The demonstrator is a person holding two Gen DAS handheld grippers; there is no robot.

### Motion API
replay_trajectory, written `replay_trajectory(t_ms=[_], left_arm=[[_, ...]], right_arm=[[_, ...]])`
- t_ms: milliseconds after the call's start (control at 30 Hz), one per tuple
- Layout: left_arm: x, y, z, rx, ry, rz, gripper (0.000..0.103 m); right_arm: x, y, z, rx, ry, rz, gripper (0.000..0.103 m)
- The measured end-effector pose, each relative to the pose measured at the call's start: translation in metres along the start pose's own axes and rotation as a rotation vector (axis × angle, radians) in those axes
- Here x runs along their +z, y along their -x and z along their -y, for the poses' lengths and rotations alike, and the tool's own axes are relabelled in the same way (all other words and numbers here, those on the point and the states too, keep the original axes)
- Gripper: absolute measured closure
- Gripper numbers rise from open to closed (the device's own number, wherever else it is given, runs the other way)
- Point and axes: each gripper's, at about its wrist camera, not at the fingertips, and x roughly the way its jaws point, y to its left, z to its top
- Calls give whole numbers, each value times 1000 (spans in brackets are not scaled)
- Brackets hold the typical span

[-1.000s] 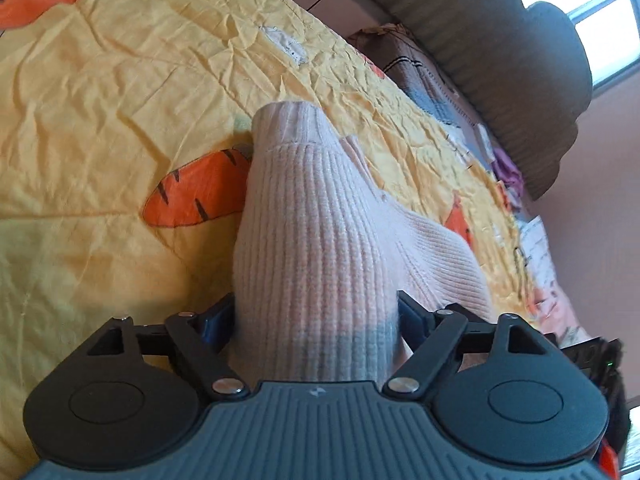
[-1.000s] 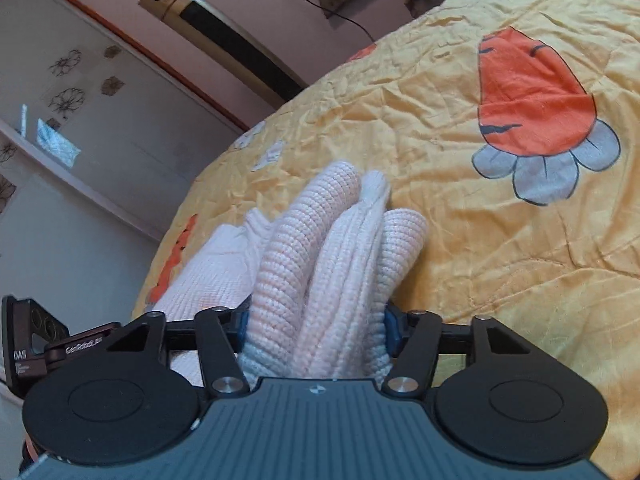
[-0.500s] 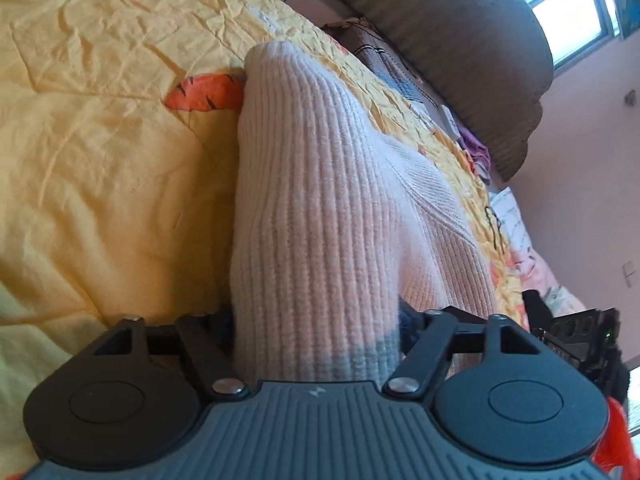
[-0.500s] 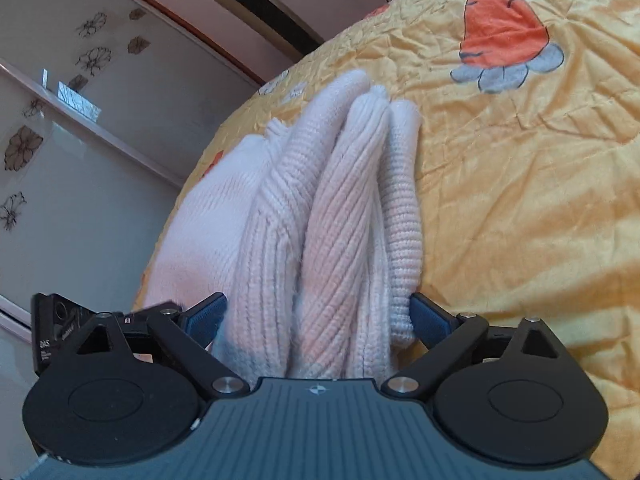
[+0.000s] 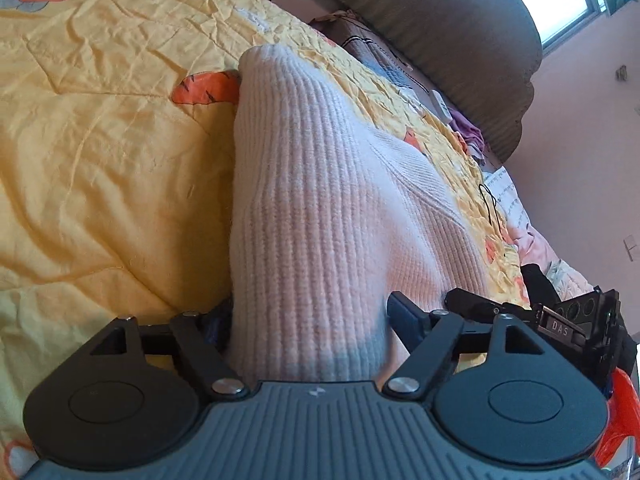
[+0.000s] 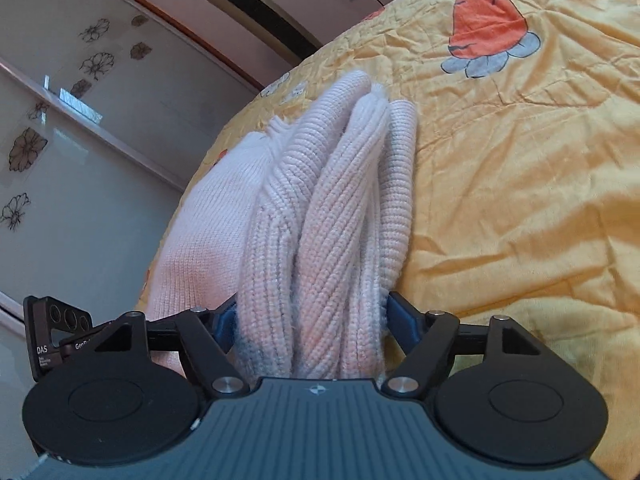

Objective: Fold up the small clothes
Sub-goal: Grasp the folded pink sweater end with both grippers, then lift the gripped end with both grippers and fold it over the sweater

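Two handheld grippers each hold part of a pale pink ribbed knit garment [image 5: 316, 216] above a bed covered by a yellow quilt [image 5: 100, 168] printed with orange carrots.

In the left wrist view, the left gripper [image 5: 308, 320] sits at 6 o'clock with a broad, smooth band of the knit filling the space between its jaws. Those jaws have just been opening a little, yet the fabric still spans them and rises toward 12 o'clock, where its far end touches the quilt. The jaws stand fairly wide, clamped around the thick cloth. The other gripper's body shows at 4 o'clock.

In the right wrist view, the right gripper [image 6: 310, 320] also sits at 6 o'clock. Its jaws have just been closing, and they press on a bunch of three or four rolled ridges of the same garment [image 6: 332, 208] — gathered, not flat. A smoother panel hangs off toward 9 o'clock, past the quilt's [image 6: 520, 184] edge. A cupboard door [image 6: 60, 120] with flower decals fills the 10 o'clock side.

Judged from this, the fold is early or midway: the garment is lifted and bunched, not yet laid flat. Spreading it, making the folds and setting it down all appear to remain. No finished folded clothes are visible.
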Motion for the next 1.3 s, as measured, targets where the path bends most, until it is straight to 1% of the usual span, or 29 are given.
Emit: replay_trajectory(t_ms=[33,100,200,233,267,300,333,367,433,500,600,700,733,767,800,833,867,900,933,967,1000,1033,1067,1100,1133,1167,1200,1267,1300], left_arm=[[-2,4,-1,-9,-3,-2,20],[-6,5,-7,-28,24,-21,19],[-10,-5,-15,-35,79,-20,20],[-10,-8,-15,-33,87,-5,28],[-10,-11,-13,-22,88,-1,49],[-9,-13,-11,0,94,-2,50],[-7,-12,-8,8,93,-1,59],[-6,-8,-4,17,72,3,64],[-7,7,5,23,30,24,65],[-11,19,9,-5,16,14,66],[-30,29,7,-26,11,-24,66],[-47,20,-8,-15,30,-48,62],[-50,15,-14,-20,49,-39,57],[-51,14,-17,-34,55,-19,53],[-50,14,-15,-35,49,-10,51],[-50,17,-10,-21,32,-5,46],[-48,23,-5,3,12,10,45],[-49,35,3,36,-17,50,45],[-51,50,12,69,-66,118,45],[-54,68,23,114,-140,213,44],[-59,84,36,163,-226,307,41],[-63,94,51,209,-312,388,28],[-67,98,67,249,-389,453,19],[-69,93,81,274,-460,487,18],[-69,83,93,291,-520,492,18],[-67,69,102,304,-552,472,18],[-63,53,110,310,-567,440,18],[-56,27,118,293,-590,385,18],[-55,15,119,297,-613,352,18]], right_arm=[[0,3,0,2,-5,2,28],[-2,12,1,10,-17,-3,28],[-6,17,9,59,-55,-24,24],[-8,13,10,63,-63,-42,24],[-11,5,11,72,-79,-63,24],[-14,-3,9,84,-89,-80,29],[-17,-7,6,90,-82,-71,32],[-19,-9,1,78,-64,-59,35],[-22,-6,-9,65,-13,-44,44],[-24,7,-15,89,7,-32,48],[-30,29,-17,125,17,-30,48],[-52,41,-14,142,19,-58,48],[-60,40,-11,137,19,-70,48],[-68,37,-5,124,10,-76,48],[-74,33,4,123,-17,-70,48],[-75,32,11,148,-54,-50,47],[-74,33,15,160,-80,-33,47],[-71,34,15,151,-98,-31,39],[-69,37,13,147,-113,-29,36],[-67,44,10,136,-121,-6,36],[-66,56,7,121,-107,42,37],[-65,70,2,95,-90,100,38],[-63,85,-5,50,-66,173,38],[-62,96,-14,19,-38,235,38],[-59,103,-24,17,-10,267,38],[-53,103,-37,41,25,278,38],[-47,99,-52,77,62,273,36],[-31,77,-82,147,101,232,24],[-22,61,-92,182,108,205,15]])
